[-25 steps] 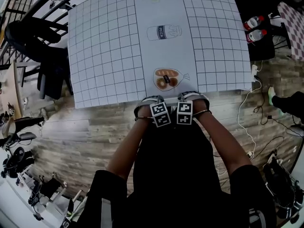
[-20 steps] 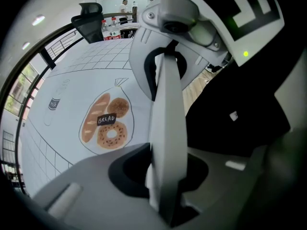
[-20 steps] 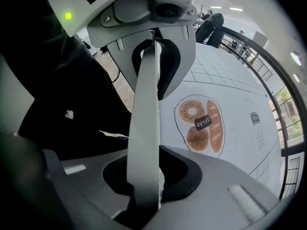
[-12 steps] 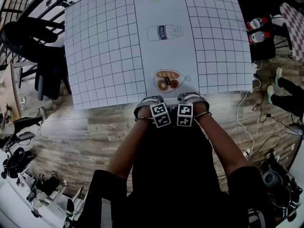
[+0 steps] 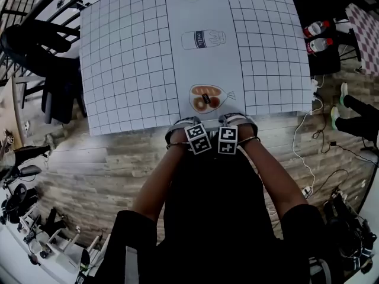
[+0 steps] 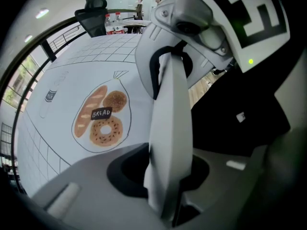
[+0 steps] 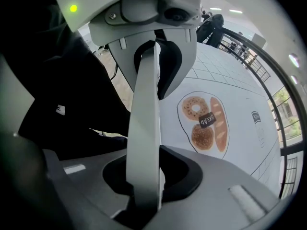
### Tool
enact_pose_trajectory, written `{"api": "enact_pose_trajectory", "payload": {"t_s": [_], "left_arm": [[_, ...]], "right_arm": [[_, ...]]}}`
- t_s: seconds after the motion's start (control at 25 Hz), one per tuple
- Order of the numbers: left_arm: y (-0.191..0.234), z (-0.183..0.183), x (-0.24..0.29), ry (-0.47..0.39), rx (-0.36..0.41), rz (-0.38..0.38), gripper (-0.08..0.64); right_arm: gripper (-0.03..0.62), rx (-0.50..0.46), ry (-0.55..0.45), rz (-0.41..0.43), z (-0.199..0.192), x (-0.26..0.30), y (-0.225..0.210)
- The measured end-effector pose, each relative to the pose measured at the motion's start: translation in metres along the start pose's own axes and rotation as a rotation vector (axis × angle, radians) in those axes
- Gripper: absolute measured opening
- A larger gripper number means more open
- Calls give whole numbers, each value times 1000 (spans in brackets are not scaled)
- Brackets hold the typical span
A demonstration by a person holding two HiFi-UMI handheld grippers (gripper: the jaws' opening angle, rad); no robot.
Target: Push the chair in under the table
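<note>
The table (image 5: 130,70) wears a white grid cover with drawn bread (image 5: 206,97) and milk. My left gripper (image 5: 190,134) and right gripper (image 5: 232,132) stand side by side at its near edge, pointing steeply down. Below them lies a black mass (image 5: 208,176) between the arms; I cannot tell the chair from dark clothing. In the left gripper view the left gripper (image 6: 168,143) shows as one white bar beside that black mass (image 6: 249,123). Its jaws are opening; whether anything sits between them is hidden. The right gripper (image 7: 146,143) looks alike, and its jaw gap is hidden too.
A black chair (image 5: 41,46) stands at the table's left side by a railing. Bottles (image 5: 317,37) sit on a dark stand at the right. Cables (image 5: 311,141) trail over the wooden floor, and a person's legs (image 5: 355,114) are at the right edge. Equipment lies at the bottom left.
Both grippers have stayed at the table's near edge. The head view has shifted slightly, and the legs at the right have moved.
</note>
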State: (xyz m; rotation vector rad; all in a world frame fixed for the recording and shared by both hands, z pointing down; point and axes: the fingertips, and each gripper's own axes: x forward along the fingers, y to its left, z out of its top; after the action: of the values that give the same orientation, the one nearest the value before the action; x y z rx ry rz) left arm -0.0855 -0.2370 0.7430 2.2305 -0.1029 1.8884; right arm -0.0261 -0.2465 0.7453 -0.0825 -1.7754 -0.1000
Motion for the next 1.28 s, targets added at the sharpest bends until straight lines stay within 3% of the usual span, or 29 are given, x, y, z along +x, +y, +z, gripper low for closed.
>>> {"api": "enact_pose_trajectory", "payload": {"t_s": [0.16, 0.28, 0.36, 0.84, 1.08, 1.28], "left_arm": [[2, 0, 1, 2, 16, 15, 124], [5, 2, 0, -13, -11, 42, 132], [4, 1, -5, -20, -21, 55, 135], [-1, 16, -72, -173, -155, 164, 183], [3, 21, -119, -344, -330, 234, 178], [2, 40, -176, -603, -503, 312, 131]], "right_arm": [[94, 0, -9, -8, 1, 2, 0], [203, 9, 5, -9, -4, 0, -3], [230, 21, 7, -4, -5, -5, 1], [245, 266, -222, -114, 16, -68, -2], [227, 379, -350, -229, 19, -121, -15], [188, 483, -480, -350, 14, -175, -23]]}}
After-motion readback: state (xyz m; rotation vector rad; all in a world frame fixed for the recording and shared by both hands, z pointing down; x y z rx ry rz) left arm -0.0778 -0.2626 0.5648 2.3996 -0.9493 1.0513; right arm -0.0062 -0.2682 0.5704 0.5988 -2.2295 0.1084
